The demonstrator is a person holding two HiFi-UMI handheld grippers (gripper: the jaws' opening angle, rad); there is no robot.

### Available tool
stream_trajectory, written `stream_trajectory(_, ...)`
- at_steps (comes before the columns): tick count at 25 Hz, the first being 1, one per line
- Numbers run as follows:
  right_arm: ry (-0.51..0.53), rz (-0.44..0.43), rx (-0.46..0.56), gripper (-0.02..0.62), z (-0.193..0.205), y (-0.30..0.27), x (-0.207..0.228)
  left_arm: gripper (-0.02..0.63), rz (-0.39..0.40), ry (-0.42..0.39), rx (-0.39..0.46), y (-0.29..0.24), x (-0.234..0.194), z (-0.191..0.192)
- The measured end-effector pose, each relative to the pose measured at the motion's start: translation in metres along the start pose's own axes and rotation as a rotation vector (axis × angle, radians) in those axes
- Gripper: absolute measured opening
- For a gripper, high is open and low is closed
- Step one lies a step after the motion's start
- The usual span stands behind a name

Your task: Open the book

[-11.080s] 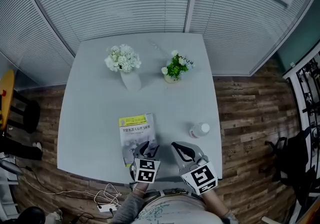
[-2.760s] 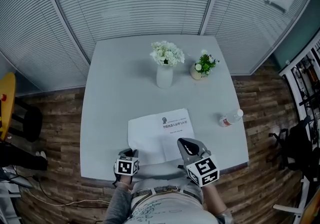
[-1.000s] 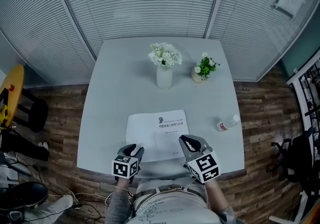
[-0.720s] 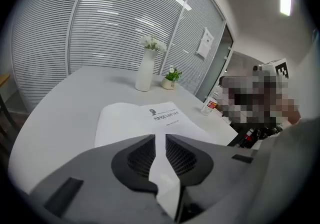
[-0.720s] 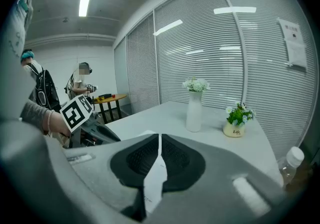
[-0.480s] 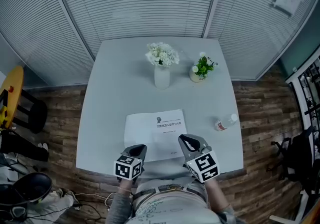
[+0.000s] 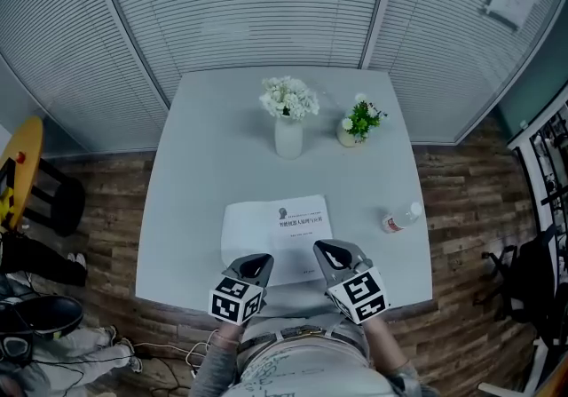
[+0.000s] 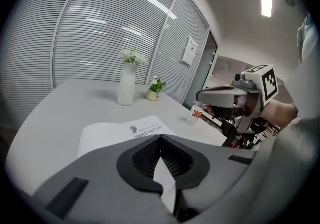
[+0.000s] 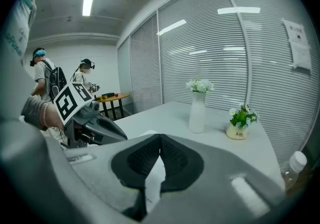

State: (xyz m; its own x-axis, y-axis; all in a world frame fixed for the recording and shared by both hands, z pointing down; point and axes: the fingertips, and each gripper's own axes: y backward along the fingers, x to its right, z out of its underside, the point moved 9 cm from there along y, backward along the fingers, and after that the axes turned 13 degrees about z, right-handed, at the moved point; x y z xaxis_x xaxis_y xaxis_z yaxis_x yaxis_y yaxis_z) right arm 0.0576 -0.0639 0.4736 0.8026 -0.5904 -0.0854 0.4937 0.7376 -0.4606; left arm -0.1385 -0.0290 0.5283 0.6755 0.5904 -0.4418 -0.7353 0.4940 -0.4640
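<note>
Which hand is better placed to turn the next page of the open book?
Probably the right gripper: its shut jaws sit by the outer lower corner of the book's printed page, while the left gripper sits near the spine.

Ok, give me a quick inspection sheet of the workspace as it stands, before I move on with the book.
Surface: grey table, bare apart from the items below.
Job's things: book lies open near the front edge, white pages up.
Clutter: vase of white flowers and potted plant at the far side; bottle on its side, right of the book.
Grippers: left gripper and right gripper both shut, over the book's near edge; cannot tell whether a page is pinched.
Cables: thin cable on the floor at lower left; none on the table.
Surroundings: blinds, wood floor, two people in the background.
</note>
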Motion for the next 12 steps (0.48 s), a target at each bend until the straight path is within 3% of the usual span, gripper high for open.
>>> stream_trajectory(12, -0.054, -0.044, 0.018, 0.003, -0.011, -0.001, -0.013, -0.002, 0.059, -0.118, 0.095, -0.006, 0.036, -0.032)
